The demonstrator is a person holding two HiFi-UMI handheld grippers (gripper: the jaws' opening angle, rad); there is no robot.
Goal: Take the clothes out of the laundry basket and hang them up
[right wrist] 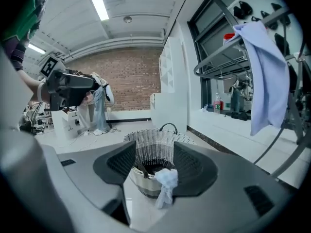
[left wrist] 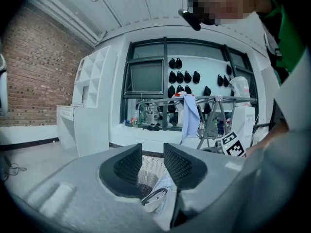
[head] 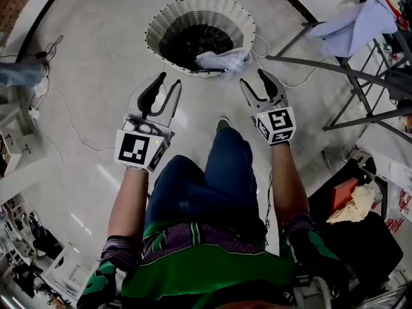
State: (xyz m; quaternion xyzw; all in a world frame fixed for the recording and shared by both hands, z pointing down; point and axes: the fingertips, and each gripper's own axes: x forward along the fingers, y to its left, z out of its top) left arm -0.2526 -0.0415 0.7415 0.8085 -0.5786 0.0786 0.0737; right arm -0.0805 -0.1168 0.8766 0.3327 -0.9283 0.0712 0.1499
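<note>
A woven laundry basket [head: 154,34] stands on the floor ahead of me, dark clothes inside it. A white garment [head: 222,60] is draped over its near right rim. My left gripper [head: 169,82] hovers just short of the basket's near edge, open and empty. My right gripper [head: 253,79] is beside it, close to the white garment, also open and empty. In the left gripper view the gripper [left wrist: 153,164] frames the basket [left wrist: 148,166] between its jaws. In the right gripper view the gripper [right wrist: 154,161] frames the basket [right wrist: 155,144] and the white garment [right wrist: 166,183].
A metal drying rack [head: 347,69] stands to the right with a light blue garment [head: 360,21] hung on it. Cables [head: 71,124] trail over the floor at left. A dark bag with papers [head: 354,205] sits at lower right. My leg and shoe [head: 222,124] are between the grippers.
</note>
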